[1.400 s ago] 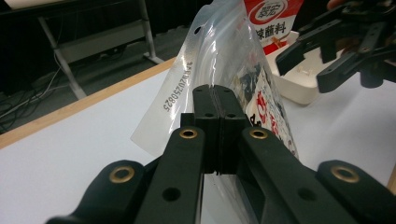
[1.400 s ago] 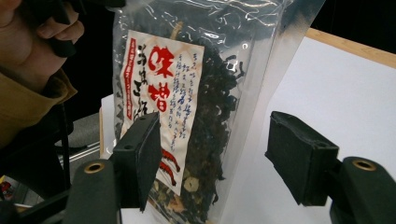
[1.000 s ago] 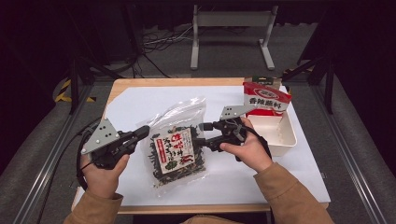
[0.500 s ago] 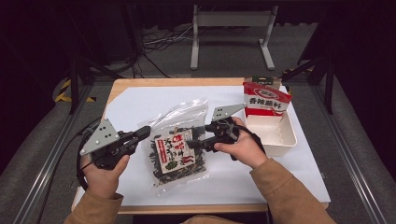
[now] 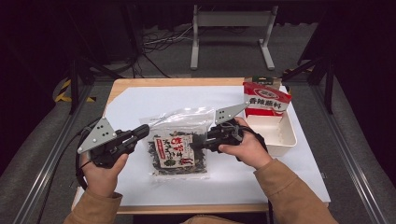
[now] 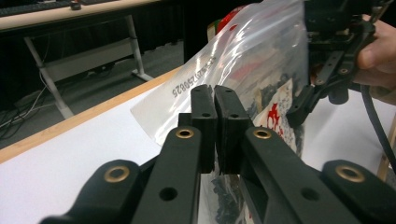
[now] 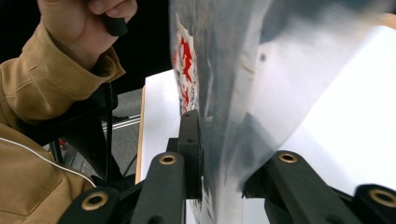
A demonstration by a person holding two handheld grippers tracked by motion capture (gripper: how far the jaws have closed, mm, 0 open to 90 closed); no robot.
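— Clear plastic, that bag (image 5: 178, 148)? Where is it lying?

— Yes, a see-through bag of dark dried stuff with a red-and-white label, flat on the white sheet in the middle of the counter (image 5: 140, 100), between the person's two hands.

— What's the right tool (image 5: 200, 143) doing?

— It has the bag's right edge. In the right gripper view the plastic (image 7: 219, 93) runs straight down between its jaws, which are pressed in on it.

— And the left tool (image 5: 144, 130)?

— Its tip sits just at the bag's left edge. In the left gripper view its two jaws meet with no gap, the bag (image 6: 243, 65) rising right behind them. I can't tell whether any plastic is pinched in there.

— Anything else on the counter?

— A white tray (image 5: 288, 140) to the right, near the right hand (image 5: 245, 148), with a red-and-white packet (image 5: 266, 98) standing at its far end.
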